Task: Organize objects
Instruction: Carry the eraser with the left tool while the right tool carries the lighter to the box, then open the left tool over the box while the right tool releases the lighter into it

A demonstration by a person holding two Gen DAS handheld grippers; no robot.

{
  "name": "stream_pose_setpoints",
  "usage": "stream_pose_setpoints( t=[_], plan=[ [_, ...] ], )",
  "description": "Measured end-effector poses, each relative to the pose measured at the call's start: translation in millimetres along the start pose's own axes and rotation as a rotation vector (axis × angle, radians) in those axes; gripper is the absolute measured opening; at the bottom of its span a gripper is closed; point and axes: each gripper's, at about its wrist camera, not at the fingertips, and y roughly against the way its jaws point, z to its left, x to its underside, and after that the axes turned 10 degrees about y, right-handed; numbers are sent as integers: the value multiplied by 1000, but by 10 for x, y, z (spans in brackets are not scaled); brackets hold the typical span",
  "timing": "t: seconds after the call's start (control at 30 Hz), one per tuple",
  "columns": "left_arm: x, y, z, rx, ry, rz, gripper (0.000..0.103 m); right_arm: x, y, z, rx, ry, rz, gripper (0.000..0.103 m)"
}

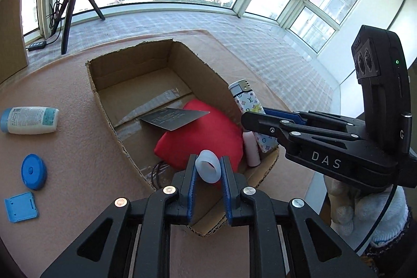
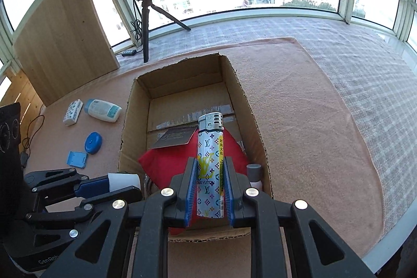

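An open cardboard box [image 1: 104, 106] [image 2: 130, 121] sits on the pink mat. Inside lie a red cloth [image 1: 208, 132] [image 2: 166, 163], a dark card [image 1: 172, 117] [image 2: 174, 138] and a small pink bottle [image 1: 251, 147] with a grey cap [image 2: 254, 171]. My left gripper [image 1: 208, 170] [image 2: 125, 181] is shut on a white ring-shaped piece [image 1: 208, 168] [image 2: 123, 181] above the box's near edge. My right gripper [image 2: 208, 181] [image 1: 263, 113] is shut on a tall patterned lighter [image 2: 210, 168] [image 1: 247, 100], held upright over the box's right side.
On the mat left of the box lie a white and blue bottle [image 1: 30, 119] [image 2: 104, 110], a round blue case [image 1: 34, 171] [image 2: 93, 143], a flat blue square [image 1: 20, 206] [image 2: 77, 159] and a small patterned white pack [image 2: 73, 112]. A ring light on a tripod [image 2: 146, 25] stands by the window.
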Motion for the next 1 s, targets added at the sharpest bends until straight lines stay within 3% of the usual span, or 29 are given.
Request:
stream_pose_setpoints(
  t=[0.07,0.13,0.17,0.57,1.0],
  plan=[
    [7,-6,-12,-7,-4,-2,39,-10,5,-9,2,1,-10,19],
    [-1,8,15,-12,2,-13,53,-16,14,-22,-10,-3,-18,37],
    [-7,19,35,-14,9,-17,53,-15,26,-30,-14,-10,-27,43],
    [52,263,362,-67,65,-47,53,34,38,73,-62,-49,-36,43],
    [141,881,1405,-176,241,-128,53,49,77,659,-152,-11,-48,43]
  ],
)
